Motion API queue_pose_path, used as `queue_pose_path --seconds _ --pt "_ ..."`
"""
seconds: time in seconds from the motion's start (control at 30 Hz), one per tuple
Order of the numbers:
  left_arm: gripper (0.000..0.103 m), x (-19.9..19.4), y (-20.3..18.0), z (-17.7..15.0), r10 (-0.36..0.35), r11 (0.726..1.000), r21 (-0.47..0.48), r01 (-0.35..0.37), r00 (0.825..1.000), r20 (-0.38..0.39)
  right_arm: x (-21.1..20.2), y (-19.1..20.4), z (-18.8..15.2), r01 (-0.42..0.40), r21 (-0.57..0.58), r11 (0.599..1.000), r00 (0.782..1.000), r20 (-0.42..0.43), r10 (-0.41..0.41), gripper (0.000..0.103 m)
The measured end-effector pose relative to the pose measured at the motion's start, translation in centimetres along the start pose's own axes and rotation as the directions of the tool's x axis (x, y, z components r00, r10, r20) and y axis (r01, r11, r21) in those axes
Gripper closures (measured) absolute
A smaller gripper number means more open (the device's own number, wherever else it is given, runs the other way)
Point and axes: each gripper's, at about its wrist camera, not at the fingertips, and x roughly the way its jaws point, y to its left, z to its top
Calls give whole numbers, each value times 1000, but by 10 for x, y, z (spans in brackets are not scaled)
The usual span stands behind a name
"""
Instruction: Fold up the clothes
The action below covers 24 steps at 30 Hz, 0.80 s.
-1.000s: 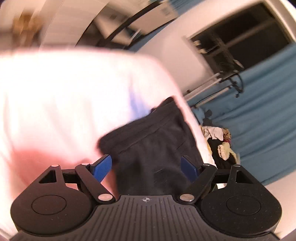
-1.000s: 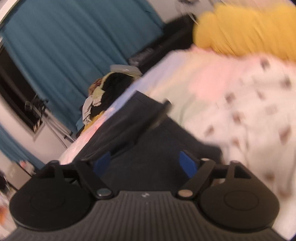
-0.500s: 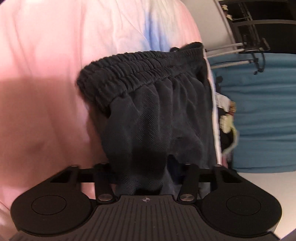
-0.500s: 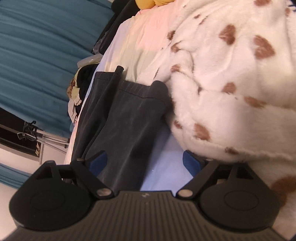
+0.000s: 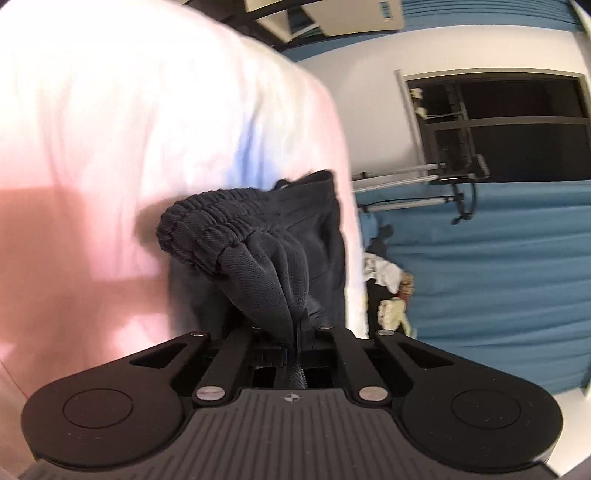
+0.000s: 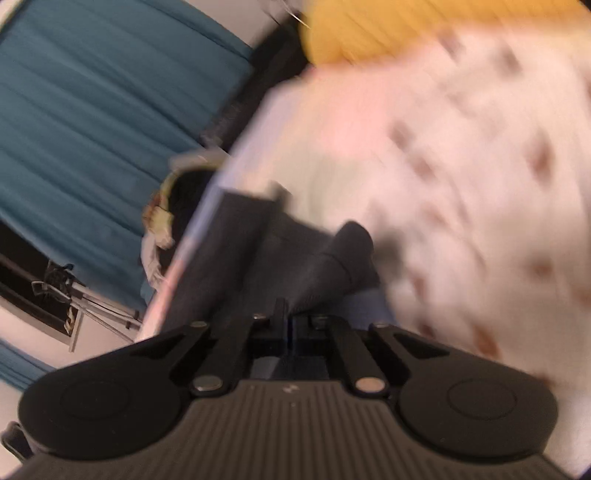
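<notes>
Now both grippers — left (image 5: 297, 332), right (image 6: 286, 325) — pinch the dark shorts (image 5: 266, 254).

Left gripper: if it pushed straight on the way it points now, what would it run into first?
The dark shorts it is already pinching: their bunched waistband sits directly ahead of the left gripper. Beyond lies the pale bedsheet; depth is unclear.

Motion blur smears the spotted blanket (image 6: 461, 177) and the yellow thing (image 6: 369, 29); the shorts (image 5: 273, 266) hide the left claw's fingertips.
</notes>
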Motion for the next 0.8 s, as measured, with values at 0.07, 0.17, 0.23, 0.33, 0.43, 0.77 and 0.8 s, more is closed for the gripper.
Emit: queue_pose_path --seconds 0.07,0.17,0.23,0.33,0.43,0.77,0.8 --pt "98 -1 -9 -4 3 1000 23 -3 1000 5 -13 21 13 -54 11 999 997 58 53 100" --pt "98 5 -14 -9 -10 1000 22 10 1000 10 -19 33 21 -51 -17 999 993 103 53 100" --pt "98 7 -16 -10 -5 1000 27 4 1000 19 -11 29 21 -21 -14 1000 996 91 22 100" --pt "98 18 -42 -11 40 997 68 -43 998 51 11 23 28 9 74 997 998 61 -14 100" --pt "98 39 -79 -6 86 989 112 -96 992 88 40 46 35 41 67 997 996 83 -46 100" --pt "98 184 -162 32 167 971 146 -189 974 151 191 115 68 160 107 981 973 149 -175 100" --pt "98 200 -165 36 191 966 148 -213 970 150 207 118 71 169 95 981 973 141 -182 100"
